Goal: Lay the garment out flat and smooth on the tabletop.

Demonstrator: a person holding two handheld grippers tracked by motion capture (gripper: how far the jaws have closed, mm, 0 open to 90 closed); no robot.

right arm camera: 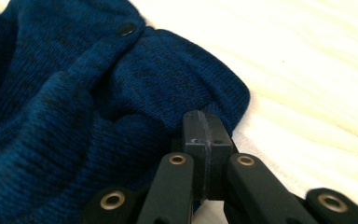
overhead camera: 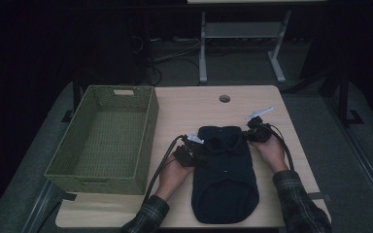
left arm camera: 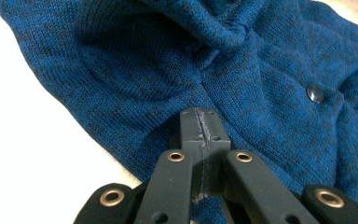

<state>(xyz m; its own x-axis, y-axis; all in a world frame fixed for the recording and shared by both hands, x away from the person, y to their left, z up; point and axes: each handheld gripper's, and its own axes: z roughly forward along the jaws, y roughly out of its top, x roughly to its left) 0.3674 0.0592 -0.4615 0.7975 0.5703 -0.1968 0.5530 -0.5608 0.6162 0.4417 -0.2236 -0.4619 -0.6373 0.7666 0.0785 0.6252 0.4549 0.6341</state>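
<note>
The work surface is a light wooden table (overhead camera: 184,109) in a dark room, with a desk frame (overhead camera: 243,43) on the floor beyond it.

Nearest the person, a dark blue knitted cardigan (overhead camera: 226,174) lies flat on the table, right of centre, hem towards the near edge and collar towards the far side. The left gripper (overhead camera: 200,148) sits at its left shoulder, the right gripper (overhead camera: 252,133) at its right shoulder. In both gripper views the jaws are pressed together at the knit's edge; whether fabric is pinched between them cannot be told.

Judged step: gripping the shoulders to fold or lift the garment. For a clean result, both grips should take the fabric edge at matching points and move together, keeping the button placket (left arm camera: 315,93) straight.

At the left stands an empty green woven basket (overhead camera: 148,126).

No brand, label or writing is legible.
</note>
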